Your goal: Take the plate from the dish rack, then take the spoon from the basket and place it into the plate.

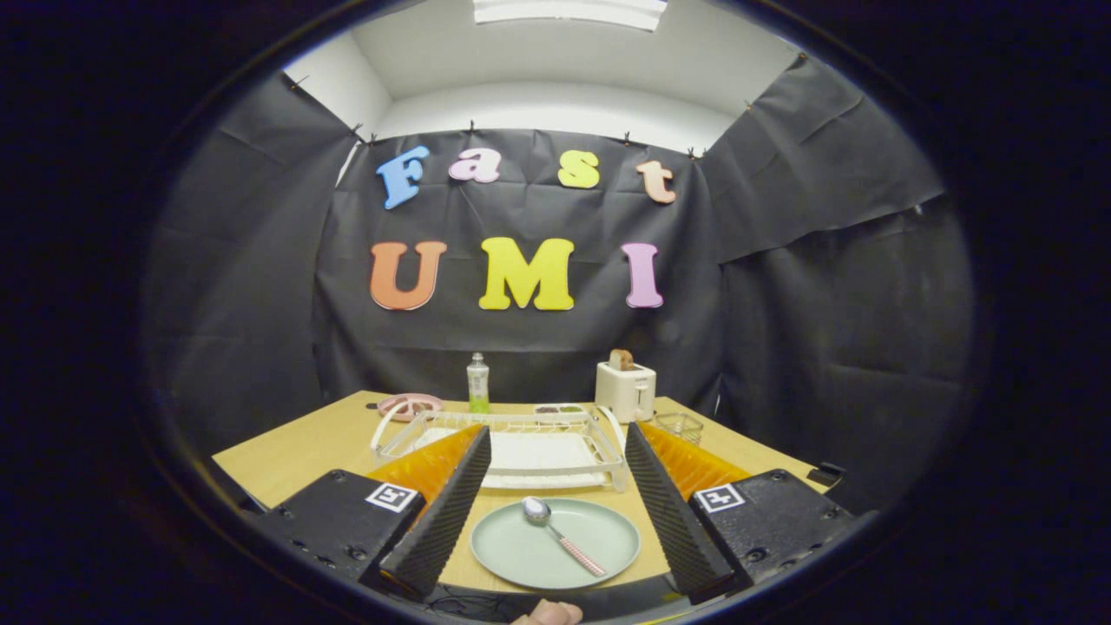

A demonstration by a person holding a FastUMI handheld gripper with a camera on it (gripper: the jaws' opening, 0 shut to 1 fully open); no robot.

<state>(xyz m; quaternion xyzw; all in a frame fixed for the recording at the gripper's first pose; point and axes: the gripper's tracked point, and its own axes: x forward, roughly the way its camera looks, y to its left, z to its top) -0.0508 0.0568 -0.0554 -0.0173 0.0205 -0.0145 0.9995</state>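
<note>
Gripper view, items listed by size. Wooden table [312, 443]: light top spanning the lower middle of the frame, carrying all listed items. Dish rack [512, 434]: white wire frame with a white tray, centre of the frame, just beyond the fingertips. Gripper [555, 529]: at the bottom of the frame, fingers spread wide apart and grasping nothing, one on either side of the plate. Plate [599, 542]: pale green, round, flat on the table between the fingers, lower centre, nearer than the rack. Toaster [626, 391]: white, right of centre behind the rack, a slice of bread standing in its slot. Pink dish [410, 405]: left of centre, behind the rack's far left corner. Bottle [477, 383]: clear, green liquid at its base, upright beside the pink dish. Basket [679, 425]: small wire one, right of the rack. Spoon [560, 535]: metal bowl, pink patterned handle, lying on the plate, handle pointing toward the lower right.
</note>
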